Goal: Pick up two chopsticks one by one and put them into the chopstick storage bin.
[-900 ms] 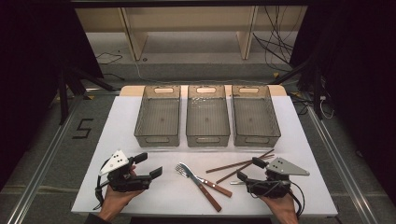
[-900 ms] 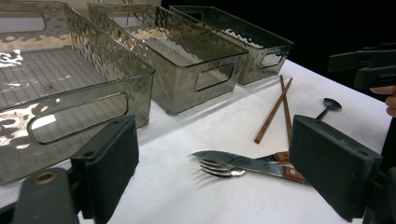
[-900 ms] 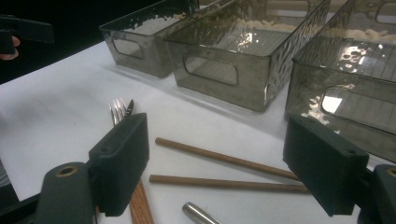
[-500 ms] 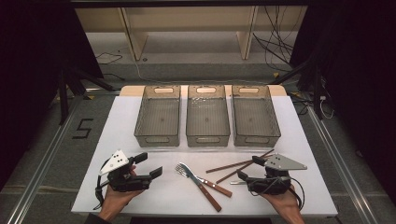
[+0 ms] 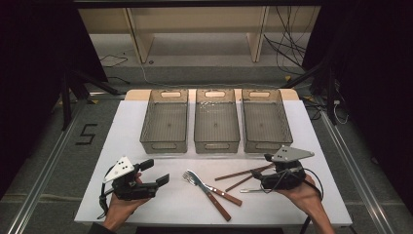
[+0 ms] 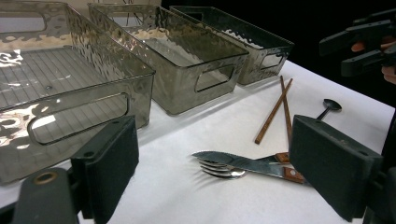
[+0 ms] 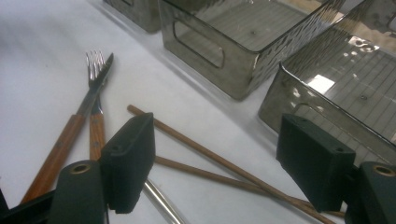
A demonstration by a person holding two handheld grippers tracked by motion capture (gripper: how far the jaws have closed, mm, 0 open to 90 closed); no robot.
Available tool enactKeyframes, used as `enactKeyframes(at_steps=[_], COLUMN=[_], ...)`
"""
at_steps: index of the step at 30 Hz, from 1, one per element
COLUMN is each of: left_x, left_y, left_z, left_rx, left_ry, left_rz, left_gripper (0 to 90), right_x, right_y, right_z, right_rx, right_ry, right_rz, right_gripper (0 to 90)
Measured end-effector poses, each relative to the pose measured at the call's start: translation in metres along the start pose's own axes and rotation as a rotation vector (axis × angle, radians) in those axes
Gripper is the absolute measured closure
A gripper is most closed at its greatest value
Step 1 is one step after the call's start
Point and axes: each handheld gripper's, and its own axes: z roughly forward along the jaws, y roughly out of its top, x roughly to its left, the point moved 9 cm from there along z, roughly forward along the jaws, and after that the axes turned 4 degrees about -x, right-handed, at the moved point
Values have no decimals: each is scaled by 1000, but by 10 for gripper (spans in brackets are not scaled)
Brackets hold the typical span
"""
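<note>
The right gripper [image 5: 259, 174] hangs low over the pair of brown chopsticks [image 5: 242, 174] on the white table [image 5: 122, 126], its jaws spread and nothing between the pads [image 7: 128, 161] — in the right gripper view the two sticks pass just beneath the gap. This looks like the approach to a first pick, with the cutlery waiting to be sorted. A metal spoon [image 6: 329, 106] lies just beside the chopsticks, its handle slipping under the gripper, and it is hard to tell whether the jaws aim at it or at the sticks. A wood-handled fork [image 5: 208, 194] and knife [image 5: 219, 191] lie crossed near the table's middle. The left gripper [image 5: 155, 172], jaws also apart and empty, hovers off to the left, well away from the cutlery. Beyond stand three clear bins [image 5: 216, 122] in a row, all empty. The next move calls for lowering the right jaws squarely around one piece — not two — and closing firmly.
</note>
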Motion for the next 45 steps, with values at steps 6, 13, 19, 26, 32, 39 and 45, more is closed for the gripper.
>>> enactKeyframes(at_steps=[6, 13, 19, 26, 32, 39, 45], left_x=[0, 0, 0, 0, 0, 0, 0], left_y=[0, 0, 0, 1, 1, 1, 1], left_z=[0, 0, 0, 0, 1, 1, 1], left_rx=[-1, -1, -2, -1, -7, -7, -7], left_ry=[-1, -1, -2, -1, -1, -1, -1], left_rz=[0, 0, 2, 1, -3, -3, -3], left_gripper=[157, 157, 157, 157, 157, 157, 157], right_x=[-5, -7, -8, -10, -11, -9, -9], right_y=[2, 1, 0, -6, -10, -15, -18], right_z=[8, 24, 32, 49, 61, 73, 80], right_rx=[78, 168, 224, 339, 414, 494, 543], right_ry=[16, 36, 54, 74, 112, 163, 187], right_rz=[-50, -104, -122, -198, -230, -279, -313], right_gripper=[312, 324, 336, 386, 441, 499, 548])
